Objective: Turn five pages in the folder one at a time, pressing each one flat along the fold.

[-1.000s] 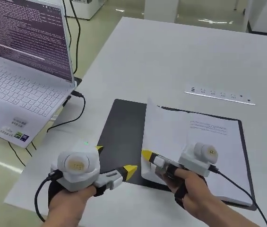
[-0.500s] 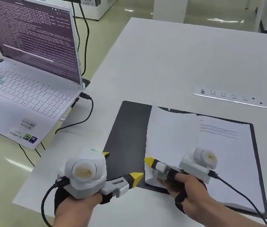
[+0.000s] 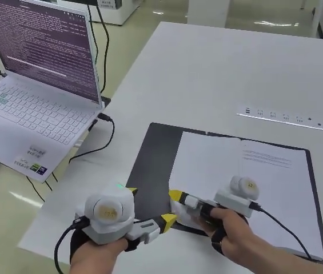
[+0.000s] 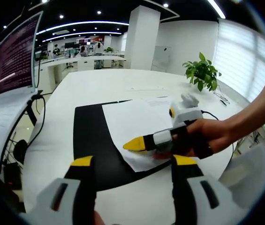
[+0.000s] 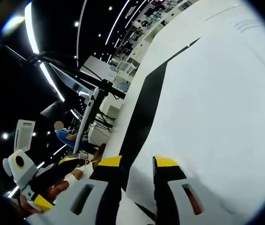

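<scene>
The black folder (image 3: 150, 160) lies open on the white table (image 3: 207, 68). From its right half a white page (image 3: 207, 165) arches over toward the left, its lower left corner raised a little. My right gripper (image 3: 175, 196) is shut on that corner; the page's edge runs in between the jaws in the right gripper view (image 5: 138, 162). Printed sheets (image 3: 275, 171) lie flat on the right half. My left gripper (image 3: 150, 205) hovers open near the folder's bottom left corner, holding nothing. The left gripper view (image 4: 133, 161) looks past its spread jaws at the right gripper (image 4: 134, 144) and the page (image 4: 132, 119).
An open laptop (image 3: 35, 103) sits at the left, its cable (image 3: 101, 142) trailing toward the folder. A white power strip (image 3: 281, 118) lies beyond the folder. The table's front edge runs just below both grippers. A potted plant (image 4: 202, 72) stands far back.
The held page has sunk lower and further left over the black cover. My left gripper has edged right, closer to the folder. The head camera has shifted too.
</scene>
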